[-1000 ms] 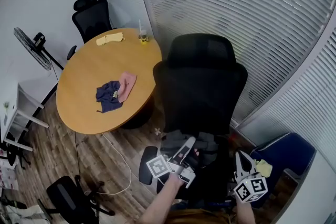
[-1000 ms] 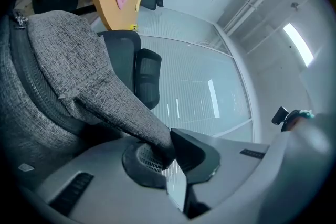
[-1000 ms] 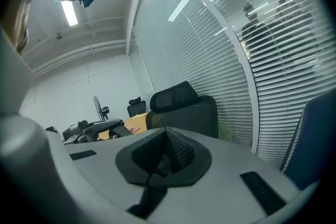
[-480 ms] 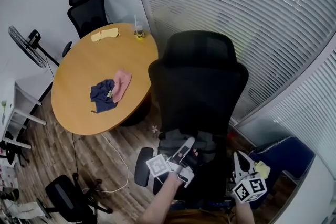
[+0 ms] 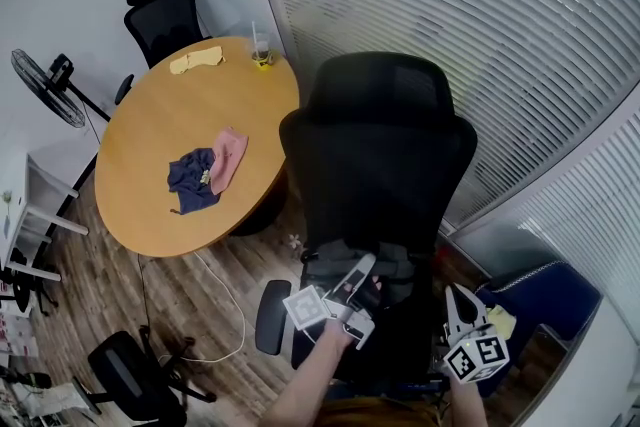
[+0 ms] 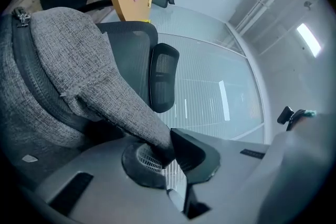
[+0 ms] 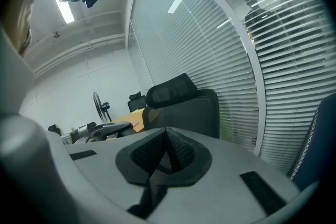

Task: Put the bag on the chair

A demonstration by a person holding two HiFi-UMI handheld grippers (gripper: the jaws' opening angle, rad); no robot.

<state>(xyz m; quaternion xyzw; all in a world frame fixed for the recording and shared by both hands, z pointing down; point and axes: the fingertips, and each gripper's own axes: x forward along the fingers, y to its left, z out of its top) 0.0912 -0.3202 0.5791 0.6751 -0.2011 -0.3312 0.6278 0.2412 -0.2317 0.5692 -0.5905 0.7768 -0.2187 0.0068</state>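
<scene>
A grey fabric bag (image 5: 338, 262) lies on the seat of the black office chair (image 5: 380, 145), just in front of its backrest. My left gripper (image 5: 360, 277) is shut on a grey fabric strap of the bag (image 6: 121, 107), which runs from the bag's body (image 6: 47, 81) down into the jaws of the left gripper (image 6: 167, 152). The chair's mesh back and headrest (image 6: 163, 76) rise behind it. My right gripper (image 5: 462, 315) hangs to the right of the chair seat. In its own view the right gripper (image 7: 167, 152) is shut on nothing and faces the chair (image 7: 184, 102).
A round wooden table (image 5: 140, 205) stands left of the chair with blue (image 5: 192, 180), pink (image 5: 230, 155) and yellow (image 5: 195, 60) cloths and a cup (image 5: 260, 53). A second black chair (image 5: 165, 10) and a fan (image 5: 45, 80) stand beyond. A blue chair (image 5: 545, 290) sits at right.
The head view has drifted, so the table sits further left. My left gripper, still on the bag's strap, has edged slightly toward the chair back. The right gripper stays put.
</scene>
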